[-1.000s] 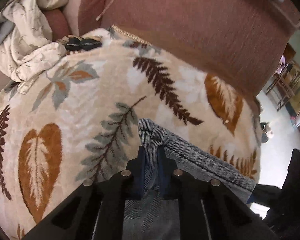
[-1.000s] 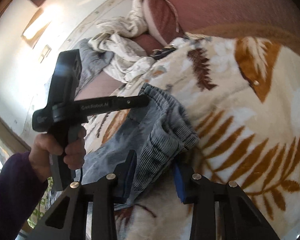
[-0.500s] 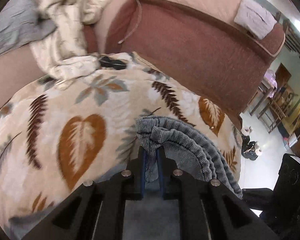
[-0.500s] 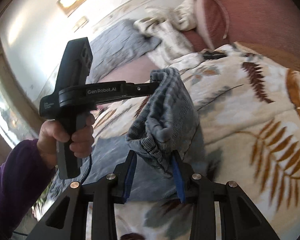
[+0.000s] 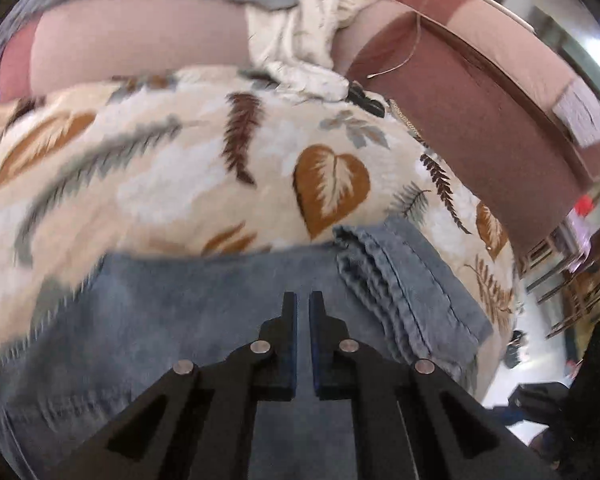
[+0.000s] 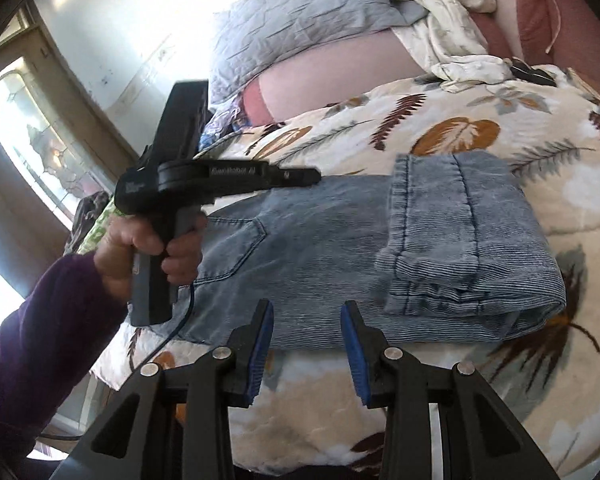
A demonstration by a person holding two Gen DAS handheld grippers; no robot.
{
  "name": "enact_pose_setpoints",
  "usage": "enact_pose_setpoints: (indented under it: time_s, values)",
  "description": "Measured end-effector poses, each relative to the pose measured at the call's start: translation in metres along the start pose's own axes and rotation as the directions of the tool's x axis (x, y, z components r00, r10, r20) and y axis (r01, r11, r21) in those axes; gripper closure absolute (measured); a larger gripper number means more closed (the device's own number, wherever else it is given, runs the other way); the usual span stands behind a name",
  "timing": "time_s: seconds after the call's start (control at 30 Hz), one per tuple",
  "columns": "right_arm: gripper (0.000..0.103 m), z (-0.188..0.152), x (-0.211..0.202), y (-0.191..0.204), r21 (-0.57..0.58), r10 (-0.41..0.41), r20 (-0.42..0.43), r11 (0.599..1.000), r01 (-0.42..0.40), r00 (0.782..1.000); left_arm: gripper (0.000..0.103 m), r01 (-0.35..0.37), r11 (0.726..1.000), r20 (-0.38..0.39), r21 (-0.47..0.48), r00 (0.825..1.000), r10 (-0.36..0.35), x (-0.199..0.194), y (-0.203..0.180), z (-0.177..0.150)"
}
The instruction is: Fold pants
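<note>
Light blue denim pants lie on a leaf-print blanket, with the leg ends folded back over the right part. They also show in the left wrist view, hems at the right. My left gripper hovers above the pants with its jaws nearly together and nothing between them; it also shows in the right wrist view, held by a hand. My right gripper is open and empty at the pants' near edge.
The blanket covers a reddish-brown sofa. A crumpled cream cloth and a grey quilted pillow lie at the back. A small dark object sits by the sofa back. A window is at the left.
Both grippers carried the leg ends over and let them go. The hems now lie flat on the pants. Both grippers have drawn back, the right one opened wide.
</note>
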State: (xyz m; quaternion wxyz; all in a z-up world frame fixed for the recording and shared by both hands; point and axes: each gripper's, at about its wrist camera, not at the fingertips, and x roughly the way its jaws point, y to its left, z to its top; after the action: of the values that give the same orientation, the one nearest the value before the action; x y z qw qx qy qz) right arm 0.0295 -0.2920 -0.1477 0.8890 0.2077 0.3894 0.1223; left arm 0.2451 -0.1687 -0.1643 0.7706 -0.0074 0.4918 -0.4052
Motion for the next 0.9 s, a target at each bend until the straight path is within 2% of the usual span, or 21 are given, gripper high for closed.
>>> enact_pose_setpoints:
  time_s: [0.03, 0.07, 0.1, 0.17, 0.2, 0.27, 0.43, 0.57, 0.67, 0.77, 0.9]
  values:
    - [0.065, 0.001, -0.001, -0.001, 0.003, -0.004, 0.004, 1.000, 0.004, 1.000, 0.098, 0.011, 1.000, -0.006, -0.016, 1.000, -0.012, -0.002, -0.003, -0.007]
    - [0.060, 0.002, -0.004, -0.003, 0.013, -0.007, 0.010, 1.000, 0.007, 1.000, 0.098, 0.025, 1.000, -0.012, -0.018, 1.000, -0.025, -0.002, -0.009, -0.013]
    - [0.051, 0.003, -0.008, -0.008, 0.029, -0.013, 0.017, 0.999, 0.013, 1.000, 0.098, 0.035, 0.999, -0.018, -0.015, 0.999, -0.035, -0.002, -0.015, -0.018]
    - [0.042, 0.005, -0.017, -0.019, 0.061, -0.046, 0.032, 0.997, 0.044, 0.998, 0.090, 0.065, 0.998, -0.031, -0.011, 0.997, -0.065, 0.001, -0.034, -0.032]
    - [0.042, 0.003, -0.023, -0.026, 0.076, -0.064, 0.041, 0.995, 0.060, 0.997, 0.087, 0.078, 0.997, -0.034, -0.011, 0.996, -0.078, 0.002, -0.040, -0.038]
    - [0.042, 0.002, -0.033, -0.036, 0.103, -0.082, 0.045, 0.992, 0.077, 0.996, 0.070, 0.084, 0.996, -0.032, -0.012, 0.996, -0.084, 0.004, -0.056, -0.051]
    - [0.041, -0.002, -0.060, -0.061, 0.172, -0.130, 0.081, 0.978, 0.115, 0.988, 0.064, 0.114, 0.990, -0.025, -0.080, 0.993, -0.117, 0.009, -0.078, -0.057]
    - [0.041, -0.003, -0.074, -0.072, 0.208, -0.145, 0.113, 0.971, 0.119, 0.983, 0.052, 0.130, 0.973, -0.011, -0.193, 0.991, -0.135, 0.015, -0.084, -0.051]
    - [0.041, -0.004, -0.079, -0.077, 0.223, -0.146, 0.127, 0.968, 0.115, 0.981, 0.048, 0.131, 0.957, -0.002, -0.258, 0.991, -0.136, 0.023, -0.085, -0.047]
    - [0.041, -0.006, -0.079, -0.083, 0.242, -0.129, 0.128, 0.965, 0.095, 0.983, 0.048, 0.090, 0.946, -0.044, -0.312, 0.993, -0.109, 0.040, -0.085, -0.046]
    - [0.041, -0.009, -0.077, -0.085, 0.244, -0.118, 0.128, 0.966, 0.085, 0.985, 0.049, 0.097, 0.930, -0.062, -0.353, 0.990, -0.127, 0.057, -0.084, -0.052]
